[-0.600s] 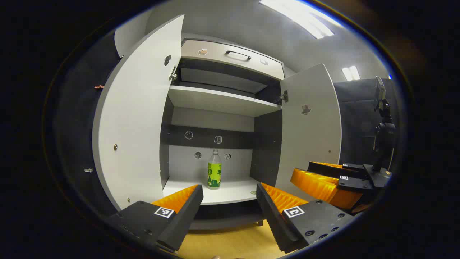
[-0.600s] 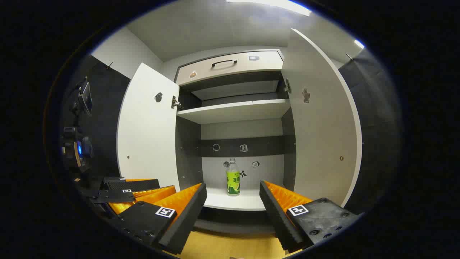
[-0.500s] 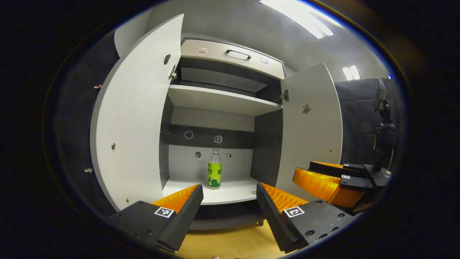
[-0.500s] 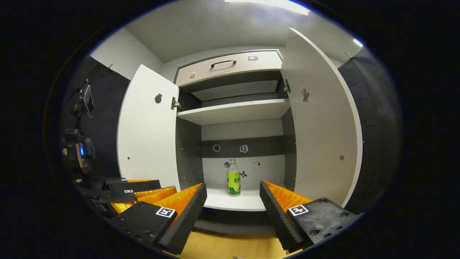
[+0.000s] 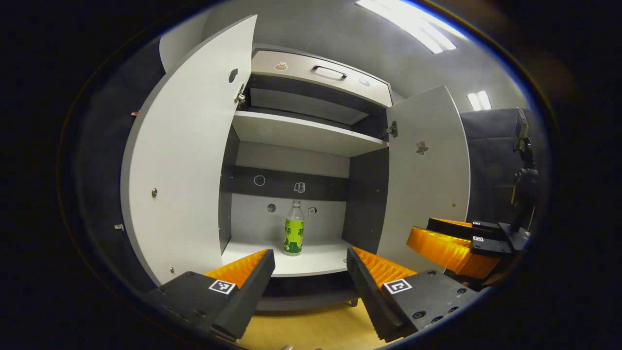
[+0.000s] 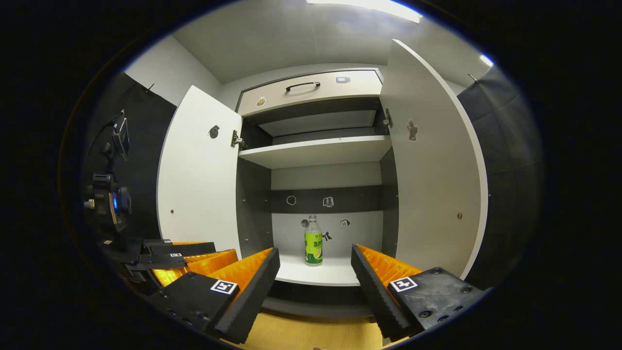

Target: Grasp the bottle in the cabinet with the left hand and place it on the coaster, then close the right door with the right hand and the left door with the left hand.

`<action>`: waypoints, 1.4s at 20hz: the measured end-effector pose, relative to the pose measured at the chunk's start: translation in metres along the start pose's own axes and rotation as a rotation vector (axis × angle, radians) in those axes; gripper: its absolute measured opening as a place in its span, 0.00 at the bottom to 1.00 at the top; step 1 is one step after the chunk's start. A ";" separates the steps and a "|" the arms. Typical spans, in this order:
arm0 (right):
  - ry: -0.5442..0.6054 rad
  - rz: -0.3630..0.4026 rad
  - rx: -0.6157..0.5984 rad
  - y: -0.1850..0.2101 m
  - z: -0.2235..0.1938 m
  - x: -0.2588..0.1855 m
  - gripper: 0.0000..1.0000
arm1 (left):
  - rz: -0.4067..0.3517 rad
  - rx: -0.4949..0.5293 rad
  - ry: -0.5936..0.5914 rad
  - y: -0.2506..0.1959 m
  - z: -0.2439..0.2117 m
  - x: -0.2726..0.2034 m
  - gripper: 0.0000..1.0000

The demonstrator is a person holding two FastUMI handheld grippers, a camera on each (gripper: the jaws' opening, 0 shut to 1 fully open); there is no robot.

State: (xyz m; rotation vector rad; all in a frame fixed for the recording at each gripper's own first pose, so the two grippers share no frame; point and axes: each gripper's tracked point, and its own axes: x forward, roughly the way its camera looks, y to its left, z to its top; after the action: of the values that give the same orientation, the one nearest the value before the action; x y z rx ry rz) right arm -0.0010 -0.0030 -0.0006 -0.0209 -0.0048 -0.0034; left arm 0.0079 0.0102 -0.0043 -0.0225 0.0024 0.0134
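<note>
1. Step in hand, by my read: the reach for the clear plastic bottle with green label [image 5: 293,228]. It stands upright at the middle back of the white bottom shelf [image 5: 272,262] of the grey two-door cabinet [image 5: 311,136], both doors open.
2. Left hand-held gripper [image 5: 310,272]: fingers apart, empty, short of the shelf's front edge.
3. Right hand-held gripper [image 6: 315,274]: fingers apart, empty.
4. Next: push the left gripper in, straddle the bottle's body, then close.
5. Versus 0.6 s ago: the left view has shifted slightly; the bottle sits a touch further right.
</note>
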 end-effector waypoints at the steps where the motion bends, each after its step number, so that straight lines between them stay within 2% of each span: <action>1: 0.002 -0.002 0.000 0.000 -0.001 0.000 0.98 | 0.004 0.002 0.003 0.001 -0.002 0.000 0.95; 3: 0.004 -0.008 0.001 0.002 -0.001 -0.002 0.98 | 0.015 0.009 0.019 0.006 -0.005 0.001 0.95; 7: 0.008 -0.033 -0.009 0.002 -0.002 -0.007 0.98 | -0.020 0.002 0.037 0.004 -0.012 0.003 0.95; 15: 0.027 -0.101 -0.035 0.004 -0.008 -0.019 0.98 | -0.082 0.045 -0.011 0.008 -0.001 0.020 0.95; 18: 0.045 -0.114 -0.049 0.000 -0.015 -0.020 0.98 | -0.083 0.034 -0.055 0.010 0.006 0.037 0.95; 25: 0.041 -0.010 -0.038 -0.009 -0.026 0.019 0.98 | -0.014 0.065 -0.040 0.025 -0.007 0.121 0.95; 28: 0.035 0.019 -0.012 -0.018 -0.031 0.039 0.98 | -0.016 0.088 -0.042 0.026 -0.011 0.168 0.95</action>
State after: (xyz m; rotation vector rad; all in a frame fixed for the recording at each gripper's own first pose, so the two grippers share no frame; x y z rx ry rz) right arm 0.0379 -0.0214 -0.0315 -0.0327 0.0308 0.0154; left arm 0.1753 0.0377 -0.0162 0.0661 -0.0393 -0.0023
